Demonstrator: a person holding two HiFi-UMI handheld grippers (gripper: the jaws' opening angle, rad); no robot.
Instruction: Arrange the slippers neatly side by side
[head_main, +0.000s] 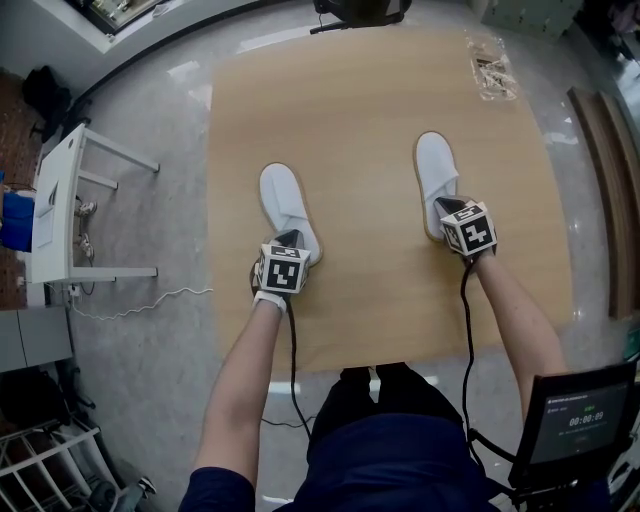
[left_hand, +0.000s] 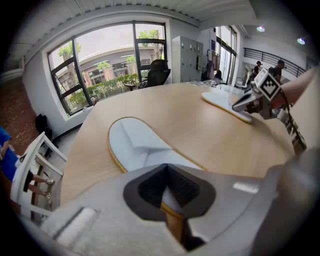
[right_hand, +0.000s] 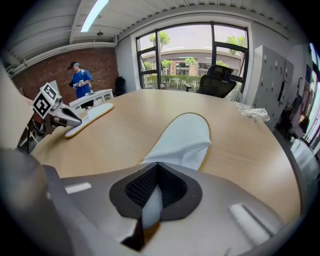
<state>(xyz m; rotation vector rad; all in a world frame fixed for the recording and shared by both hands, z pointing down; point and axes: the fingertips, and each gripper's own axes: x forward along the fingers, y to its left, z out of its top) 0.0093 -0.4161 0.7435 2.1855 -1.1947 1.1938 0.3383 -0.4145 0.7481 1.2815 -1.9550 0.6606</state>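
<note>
Two white slippers with yellow-edged soles lie on the wooden table (head_main: 380, 130), toes pointing away from me and well apart. My left gripper (head_main: 290, 240) is shut on the heel end of the left slipper (head_main: 287, 206); its own view has the slipper (left_hand: 137, 145) running ahead from the closed jaws. The right gripper (head_main: 450, 208) is shut on the heel end of the right slipper (head_main: 436, 172), and the right gripper view shows that slipper (right_hand: 182, 137) stretching forward. Each gripper view also catches the other gripper with its slipper off to the side.
A clear plastic bag (head_main: 492, 65) lies at the table's far right corner. A black office chair (head_main: 360, 10) stands beyond the far edge. A white side table (head_main: 60, 205) stands on the floor to the left. A screen (head_main: 580, 415) sits at my lower right.
</note>
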